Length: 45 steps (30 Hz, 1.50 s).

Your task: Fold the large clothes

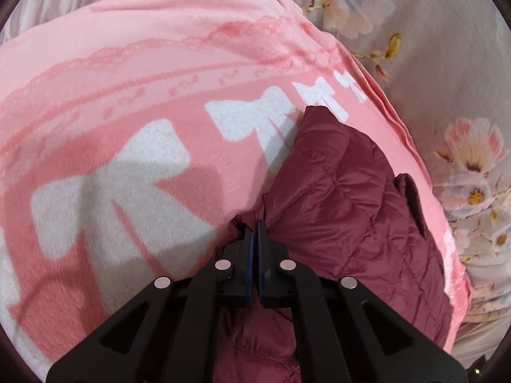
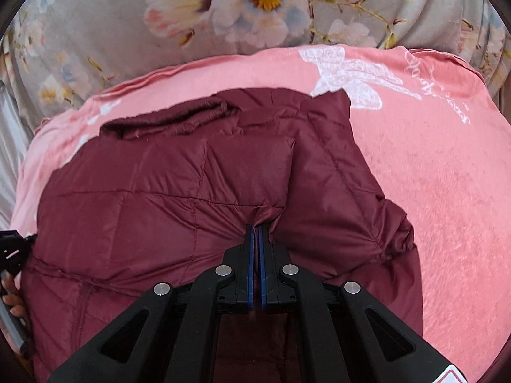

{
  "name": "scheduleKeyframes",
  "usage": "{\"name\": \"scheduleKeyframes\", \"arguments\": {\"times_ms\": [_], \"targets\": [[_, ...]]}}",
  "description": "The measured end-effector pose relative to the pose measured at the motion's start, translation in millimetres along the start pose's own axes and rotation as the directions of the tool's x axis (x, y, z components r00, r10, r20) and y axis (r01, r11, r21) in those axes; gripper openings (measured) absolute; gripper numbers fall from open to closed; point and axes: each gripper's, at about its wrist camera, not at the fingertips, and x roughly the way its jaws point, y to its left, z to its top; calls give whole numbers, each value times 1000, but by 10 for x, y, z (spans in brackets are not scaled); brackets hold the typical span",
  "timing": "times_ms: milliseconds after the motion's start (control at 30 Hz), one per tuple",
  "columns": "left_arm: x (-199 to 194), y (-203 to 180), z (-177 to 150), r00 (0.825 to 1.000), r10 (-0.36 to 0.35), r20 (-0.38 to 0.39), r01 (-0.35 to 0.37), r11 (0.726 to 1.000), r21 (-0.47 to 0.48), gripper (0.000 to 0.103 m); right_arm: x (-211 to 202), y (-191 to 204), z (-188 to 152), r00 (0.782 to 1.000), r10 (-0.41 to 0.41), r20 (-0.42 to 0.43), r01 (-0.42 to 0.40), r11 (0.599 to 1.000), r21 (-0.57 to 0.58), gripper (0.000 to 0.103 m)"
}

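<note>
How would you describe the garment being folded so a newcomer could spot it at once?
Find the pink blanket spread over the flowered bedding. On it lies the jacket, pinched by both claws. It alone is dark maroon, shiny and quilted; everything around it is pale and printed.

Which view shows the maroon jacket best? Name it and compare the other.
The right wrist view: the maroon jacket fills it, with quilted panels and a folded sleeve on the pink blanket. The left wrist view shows only one edge portion.
</note>
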Motion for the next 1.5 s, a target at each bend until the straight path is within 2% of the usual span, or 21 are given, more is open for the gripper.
{"name": "scheduleKeyframes", "arguments": {"times_ms": [200, 300, 367, 433, 500, 567, 633, 733, 867, 1000, 1100, 1200, 1233, 1300, 1367, 1433, 1500], "targets": [[19, -96, -64, 997, 57, 44, -60, 996, 66, 1, 38, 164, -49, 996, -84, -5, 83, 993, -80, 3], [0, -164, -82, 994, 91, 58, -97, 989, 112, 2, -41, 141, -37, 996, -88, 5, 88, 994, -69, 5], [-138, -165, -96, 994, 94, 63, -101, 987, 127, 3, -248, 112, -55, 995, -90, 37, 91, 995, -30, 12], [-349, -169, -117, 990, 92, 103, -106, 985, 139, 6, -503, 123, -76, 994, -57, 97, 57, 998, -2, 20], [-605, -284, -135, 985, 71, 159, -99, 980, 175, 9, -660, 229, -29, 992, 0, 129, 0, 1000, -2, 21], [-749, -520, -126, 985, 21, 170, -58, 974, 217, 9, -687, 416, 56, 990, 64, 129, -61, 998, -25, 21], [-741, -758, -109, 990, -41, 132, 9, 971, 241, 9, -634, 641, 130, 984, 135, 113, -130, 990, -51, 21], [-533, -1128, -157, 996, -70, 54, 51, 954, 295, 9, -451, 906, 153, 978, 199, 70, -193, 978, -79, 21], [-142, -1339, -342, 999, -14, -29, 24, 935, 353, 9, -151, 1165, 45, 973, 227, -35, -229, 969, -94, 20], [45, -1217, -570, 996, 45, -71, -13, 917, 399, 8, -34, 1295, -227, 968, 227, -106, -240, 961, -138, 21], [27, -1108, -659, 996, 67, -62, -34, 900, 434, 3, -97, 1378, -385, 971, 214, -110, -233, 953, -194, 21], [8, -1000, -722, 996, 66, -54, -35, 897, 441, 1, -154, 1405, -396, 974, 200, -110, -220, 952, -214, 19], [-8, -990, -733, 997, 64, -49, -36, 896, 443, 1, -187, 1379, -375, 978, 187, -95, -203, 957, -208, 14], [0, -1000, -714, 997, 64, -46, -37, 896, 443, 1, -359, 1270, -321, 988, 152, -24, -154, 970, -187, 14], [-8, -991, -709, 997, 57, -49, -30, 897, 441, 1, -503, 1055, -287, 996, 80, 29, -75, 986, -150, 14], [-16, -966, -712, 998, 41, -44, -18, 902, 432, 1, -467, 855, -283, 999, 33, 8, -32, 994, -109, 14], [-26, -963, -728, 999, 38, -31, -20, 902, 431, 1, -309, 640, -316, 999, 7, -47, -9, 999, -51, 14]]}}
